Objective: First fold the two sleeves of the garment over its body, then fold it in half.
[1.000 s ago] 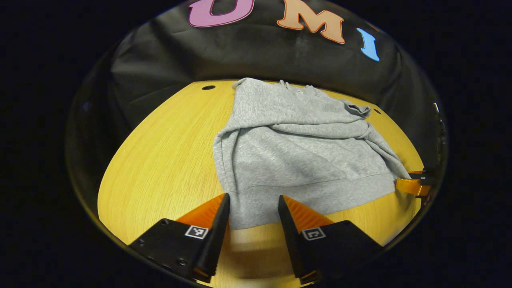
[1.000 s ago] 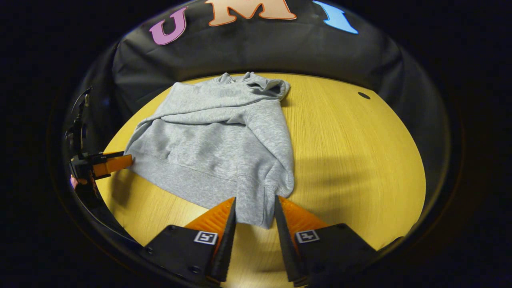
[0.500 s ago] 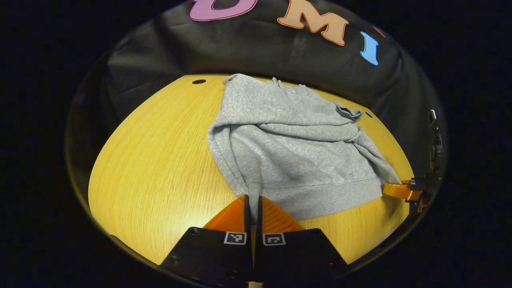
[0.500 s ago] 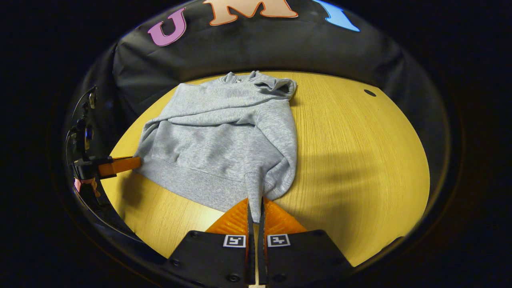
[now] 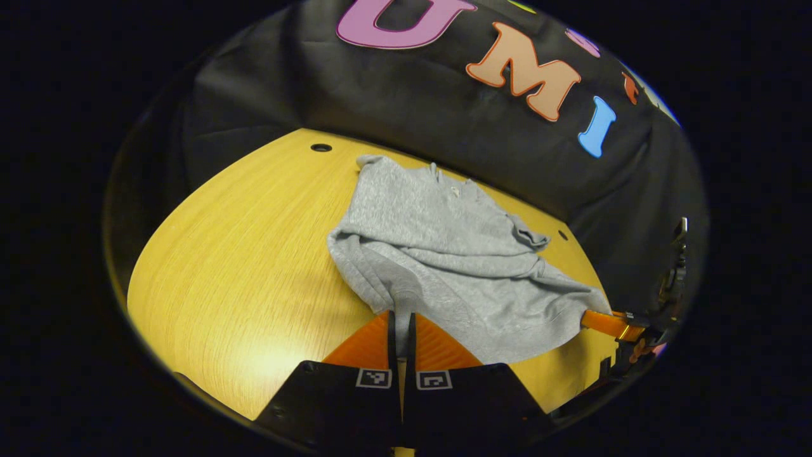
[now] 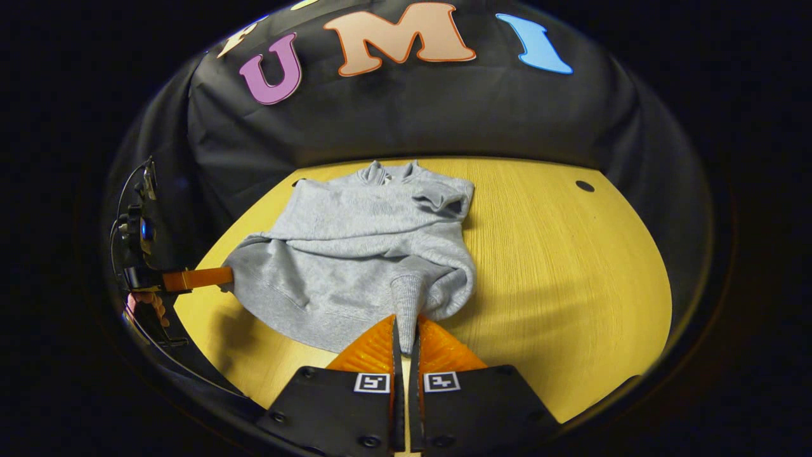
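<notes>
Gripping the grey garment (image 6: 355, 254) on the yellow surface (image 6: 571, 279), sleeves already folded, you have left tongs (image 5: 401, 324) and right tongs (image 6: 405, 327) clamped on hem corners, so carry both toward the collar evenly.

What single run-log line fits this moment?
sleeves folded | left gripper, right gripper shut on grey fleece sweatshirt hem | lifted off yellow wooden table

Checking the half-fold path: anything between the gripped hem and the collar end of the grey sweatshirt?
Nothing visible. Both the left gripper and right gripper pinch the hem of the grey fleece sweatshirt; only its own folded sleeves lie ahead on the yellow wooden table.
</notes>
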`<act>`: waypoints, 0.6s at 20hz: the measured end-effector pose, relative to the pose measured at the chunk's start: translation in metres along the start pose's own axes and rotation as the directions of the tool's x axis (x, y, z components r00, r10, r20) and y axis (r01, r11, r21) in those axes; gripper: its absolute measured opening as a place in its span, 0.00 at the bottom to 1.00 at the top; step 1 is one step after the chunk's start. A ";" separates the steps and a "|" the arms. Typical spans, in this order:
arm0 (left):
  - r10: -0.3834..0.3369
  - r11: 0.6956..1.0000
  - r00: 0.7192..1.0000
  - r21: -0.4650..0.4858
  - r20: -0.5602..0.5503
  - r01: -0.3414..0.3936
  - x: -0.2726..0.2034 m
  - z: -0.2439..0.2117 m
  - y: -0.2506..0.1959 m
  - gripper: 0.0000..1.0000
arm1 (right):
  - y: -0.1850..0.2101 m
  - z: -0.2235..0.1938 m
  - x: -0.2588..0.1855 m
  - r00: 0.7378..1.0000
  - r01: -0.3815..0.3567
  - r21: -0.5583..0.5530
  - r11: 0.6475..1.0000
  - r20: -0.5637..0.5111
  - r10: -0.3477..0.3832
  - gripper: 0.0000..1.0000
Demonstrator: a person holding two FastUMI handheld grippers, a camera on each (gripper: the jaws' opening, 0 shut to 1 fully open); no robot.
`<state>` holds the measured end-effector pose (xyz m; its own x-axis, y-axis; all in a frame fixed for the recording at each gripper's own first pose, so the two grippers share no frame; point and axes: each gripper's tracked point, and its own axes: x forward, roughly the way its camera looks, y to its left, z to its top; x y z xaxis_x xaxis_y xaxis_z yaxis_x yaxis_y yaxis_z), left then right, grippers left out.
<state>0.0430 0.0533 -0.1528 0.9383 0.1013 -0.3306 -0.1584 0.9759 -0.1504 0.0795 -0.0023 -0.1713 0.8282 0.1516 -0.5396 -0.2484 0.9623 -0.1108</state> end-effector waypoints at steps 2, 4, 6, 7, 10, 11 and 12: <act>-0.022 1.000 0.999 0.014 0.032 0.022 0.001 0.015 -0.009 0.00 | -0.005 0.017 0.001 1.000 0.007 -0.006 1.000 0.028 -0.007 0.05; -0.039 0.999 0.998 0.018 0.056 0.038 0.004 0.033 -0.018 0.00 | -0.008 0.036 0.003 0.998 0.014 -0.004 1.000 0.061 -0.014 0.05; -0.046 0.999 0.995 0.027 0.085 0.044 0.010 0.051 -0.021 0.00 | -0.011 0.055 0.008 0.996 0.016 0.000 1.000 0.089 -0.016 0.05; -0.048 0.998 0.994 0.032 0.100 0.045 0.014 0.063 -0.024 0.00 | -0.012 0.066 0.011 0.995 0.015 0.003 1.000 0.103 -0.015 0.05; -0.047 0.998 0.993 0.044 0.108 0.042 0.030 0.089 -0.029 0.00 | -0.012 0.095 0.025 0.992 0.004 0.005 1.000 0.127 -0.005 0.05; -0.048 0.998 0.993 0.052 0.107 0.043 0.037 0.096 -0.031 0.00 | -0.012 0.104 0.033 0.992 -0.001 -0.002 1.000 0.128 0.001 0.05; -0.047 0.997 0.993 0.062 0.108 0.040 0.045 0.103 -0.033 0.00 | -0.013 0.110 0.041 0.992 -0.001 -0.011 1.000 0.125 0.002 0.05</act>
<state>0.1218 0.0451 -0.0667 0.9723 0.0757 -0.2210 -0.1010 0.9892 -0.1058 0.1717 0.0163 -0.1005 0.8838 0.1807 -0.4316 -0.2546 0.9596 -0.1197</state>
